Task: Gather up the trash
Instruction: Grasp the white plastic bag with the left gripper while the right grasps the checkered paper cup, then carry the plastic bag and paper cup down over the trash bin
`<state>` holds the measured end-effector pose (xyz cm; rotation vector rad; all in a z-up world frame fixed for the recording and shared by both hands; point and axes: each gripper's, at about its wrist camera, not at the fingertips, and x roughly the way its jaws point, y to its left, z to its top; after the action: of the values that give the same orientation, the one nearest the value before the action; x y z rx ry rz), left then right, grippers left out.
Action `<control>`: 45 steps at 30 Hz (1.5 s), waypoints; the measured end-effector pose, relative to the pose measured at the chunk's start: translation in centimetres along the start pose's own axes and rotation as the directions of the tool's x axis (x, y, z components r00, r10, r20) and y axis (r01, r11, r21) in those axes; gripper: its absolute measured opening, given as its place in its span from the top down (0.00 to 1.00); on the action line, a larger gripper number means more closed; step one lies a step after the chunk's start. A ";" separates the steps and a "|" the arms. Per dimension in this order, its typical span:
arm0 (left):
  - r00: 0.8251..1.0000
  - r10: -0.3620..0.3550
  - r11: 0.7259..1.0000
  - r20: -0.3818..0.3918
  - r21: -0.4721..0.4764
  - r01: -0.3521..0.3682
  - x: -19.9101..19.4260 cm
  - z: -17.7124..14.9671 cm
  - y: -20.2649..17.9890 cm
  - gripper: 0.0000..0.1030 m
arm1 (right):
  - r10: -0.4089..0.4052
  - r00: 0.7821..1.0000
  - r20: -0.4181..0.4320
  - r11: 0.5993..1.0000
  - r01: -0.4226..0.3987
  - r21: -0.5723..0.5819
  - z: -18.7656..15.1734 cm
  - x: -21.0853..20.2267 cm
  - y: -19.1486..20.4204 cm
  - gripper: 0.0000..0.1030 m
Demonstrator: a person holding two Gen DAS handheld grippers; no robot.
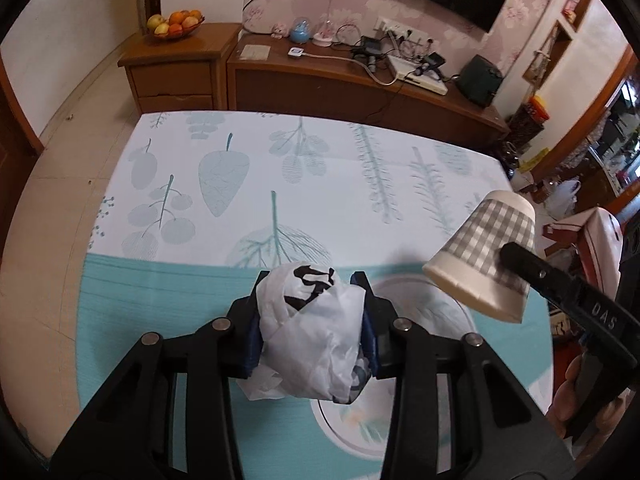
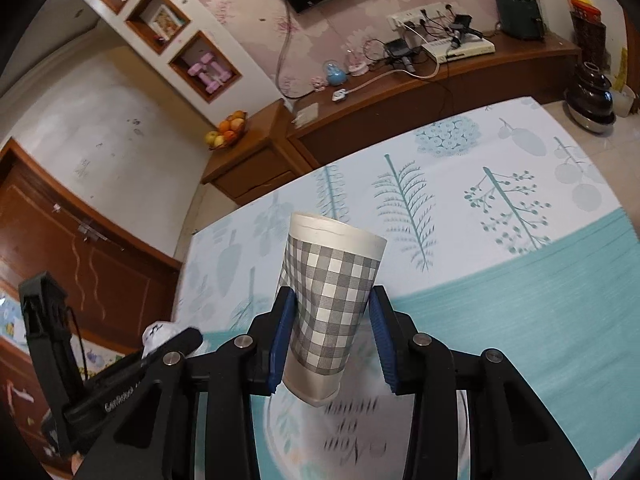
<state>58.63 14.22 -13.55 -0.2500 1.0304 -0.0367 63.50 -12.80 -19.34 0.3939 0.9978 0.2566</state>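
My left gripper (image 1: 312,296) is shut on a crumpled white plastic bag (image 1: 316,336) with black print and holds it above the table. My right gripper (image 2: 330,316) is shut on a grey-checked paper cup (image 2: 328,304), upside down, bottom pointing away. The cup (image 1: 484,256) also shows in the left wrist view at the right, held above a round white plate (image 1: 448,304). The plate (image 2: 360,436) with printed text lies right below the cup. The left gripper and a bit of the bag (image 2: 158,334) show at lower left in the right wrist view.
The table carries a leaf-print cloth (image 1: 280,168) with a teal band near me. Beyond its far edge stands a wooden cabinet (image 1: 360,76) with cables, a power strip and a fruit bowl (image 1: 174,24). Tiled floor lies to the left.
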 end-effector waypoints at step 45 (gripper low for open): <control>0.953 -0.113 0.914 -0.282 0.347 0.211 -10.6 -54.5 -7.6 0.65 | -0.055 0.931 -0.361 0.995 0.022 -0.094 -51.8 -22.8 -9.5 0.64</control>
<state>7.42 -1.88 -29.53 0.0203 1.2346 -0.4247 7.71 -19.65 -30.95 0.2488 1.3518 0.3451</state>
